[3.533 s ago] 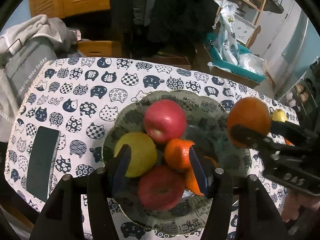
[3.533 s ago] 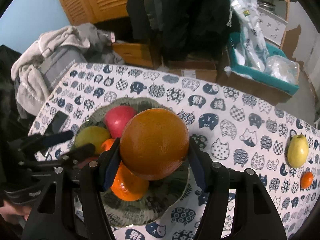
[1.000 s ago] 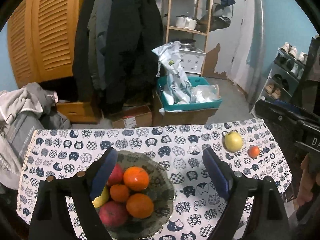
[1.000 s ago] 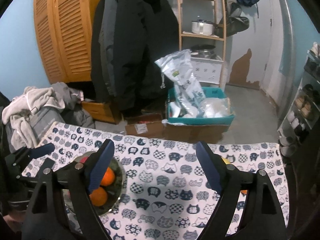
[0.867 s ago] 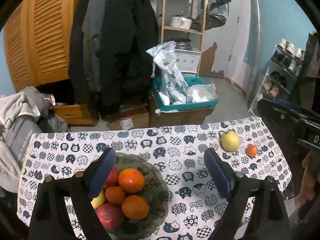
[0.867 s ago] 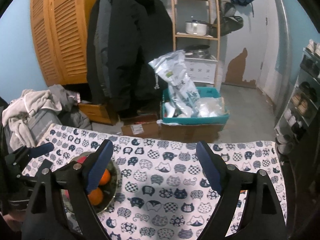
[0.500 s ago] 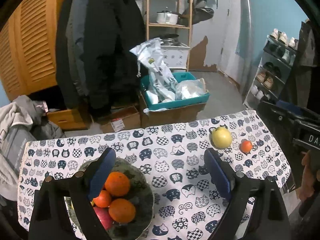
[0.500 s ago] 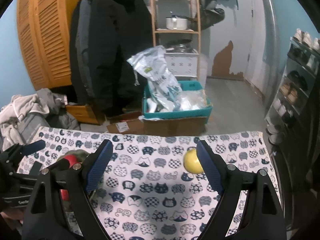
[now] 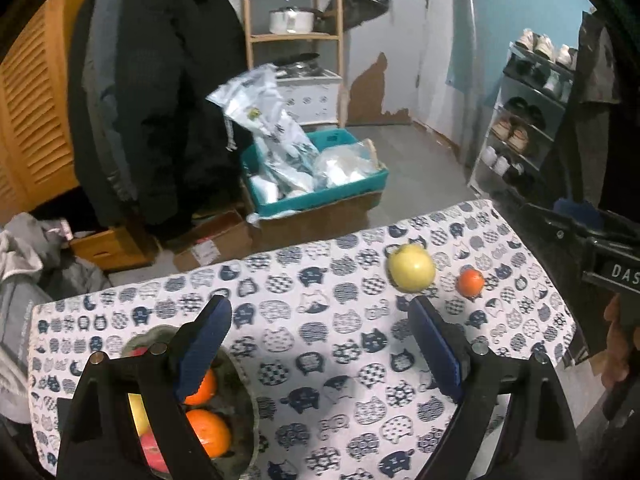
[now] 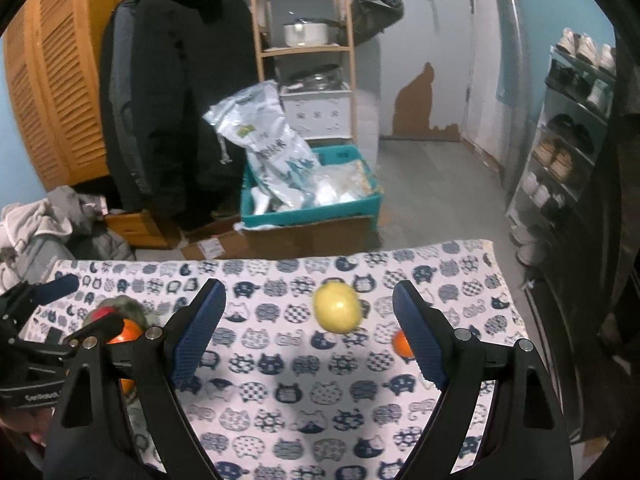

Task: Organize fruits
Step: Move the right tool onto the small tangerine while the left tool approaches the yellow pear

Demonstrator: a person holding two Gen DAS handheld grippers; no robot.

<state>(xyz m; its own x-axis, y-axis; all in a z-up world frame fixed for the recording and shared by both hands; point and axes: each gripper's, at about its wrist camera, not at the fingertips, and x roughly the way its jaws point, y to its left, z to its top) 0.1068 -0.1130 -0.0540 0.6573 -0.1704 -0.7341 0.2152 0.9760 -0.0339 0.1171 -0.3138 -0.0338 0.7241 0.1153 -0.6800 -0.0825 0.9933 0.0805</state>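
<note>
The blue-padded fingers [image 9: 204,348] of the left gripper [image 9: 320,344] stand wide apart with nothing between them, and the right gripper [image 10: 308,328] is spread just as wide and equally empty, both angled down over a table covered in a white cloth printed with navy cat faces [image 9: 320,360]. At the left end of the table sits a dark, mottled grey-green ceramic bowl [image 9: 244,408], already holding several fruits: two oranges [image 9: 208,432], part of a red apple [image 9: 154,456] and a sliver of something yellow, the rest hidden behind the left gripper. Two fruits remain loose on the cloth near the far right corner, well apart from the bowl: a round, pale yellow fruit [image 10: 337,308], perhaps an apple or pear, and just beside it a small orange tangerine [image 9: 470,282], which in the right view is half hidden behind a finger. The task looks mostly done, with these two likely still to be gathered; the yellow fruit sits framed between the right gripper's fingers, though not yet reached. Readable writing is scarce: white letters "DAS" show on the right gripper's black body at the edge of the left view, cut off there, and small, blurred lettering on the left gripper begins "Gen". A silvery bag in a teal crate [image 10: 312,208] on the floor carries print too blurred to read.
</note>
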